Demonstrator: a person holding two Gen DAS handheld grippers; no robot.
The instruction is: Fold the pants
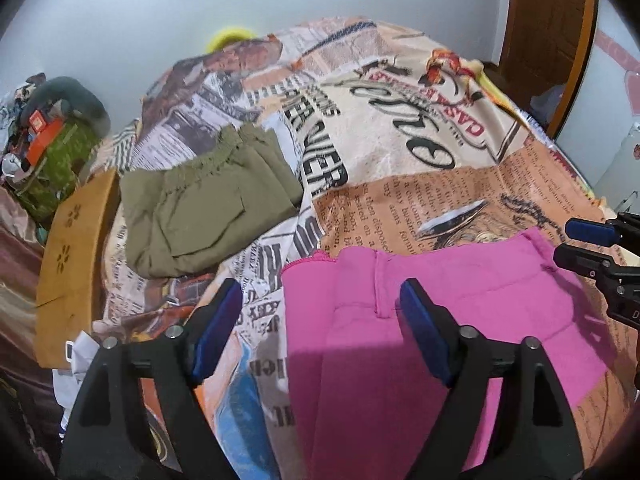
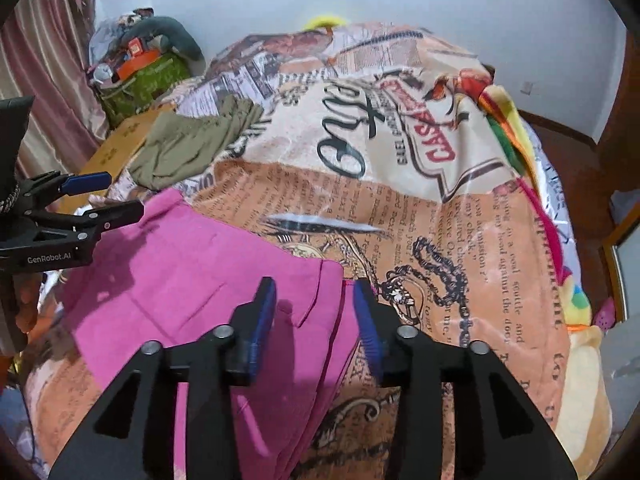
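The pink pants (image 1: 400, 320) are spread on the near part of the bed (image 1: 400, 128). The left gripper (image 1: 320, 328) and right gripper (image 2: 315, 316) are held released above them; matching corners should be pinched evenly.

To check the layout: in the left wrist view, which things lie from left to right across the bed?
Wooden board → olive pants → pink pants → right tongs at the right edge.

"GenRobot.AI" is printed on the left claw (image 2: 86, 196); the bedspread (image 2: 400, 184) near it reads "CASA", upside down.
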